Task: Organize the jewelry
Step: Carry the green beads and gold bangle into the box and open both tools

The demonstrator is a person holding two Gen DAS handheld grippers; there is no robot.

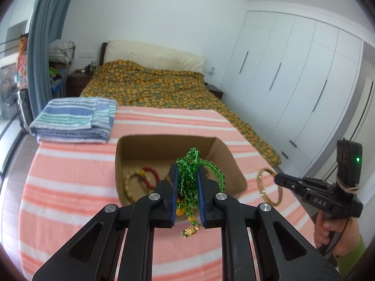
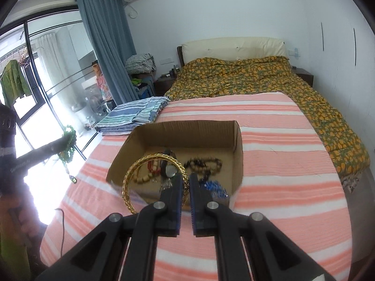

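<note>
My left gripper (image 1: 187,172) is shut on a green bead necklace (image 1: 189,175) with a gold pendant, held above the near edge of an open cardboard box (image 1: 225,161). My right gripper (image 2: 186,179) is shut on a gold bangle (image 2: 131,182), held above the box's (image 2: 238,140) near left corner. The box holds several bracelets, a watch (image 2: 169,167), dark beads (image 2: 204,162) and blue beads (image 2: 214,186). In the left wrist view the right gripper (image 1: 277,178) holds the bangle (image 1: 263,187) to the right of the box. The left gripper (image 2: 66,141) with the necklace (image 2: 69,144) shows at the left of the right wrist view.
The box sits on a pink and white striped cloth (image 1: 70,187) on the foot of a bed. Folded blue striped towels (image 1: 75,119) lie at the far left. An orange floral quilt (image 1: 152,86) covers the bed beyond. White wardrobes (image 1: 293,82) stand at the right.
</note>
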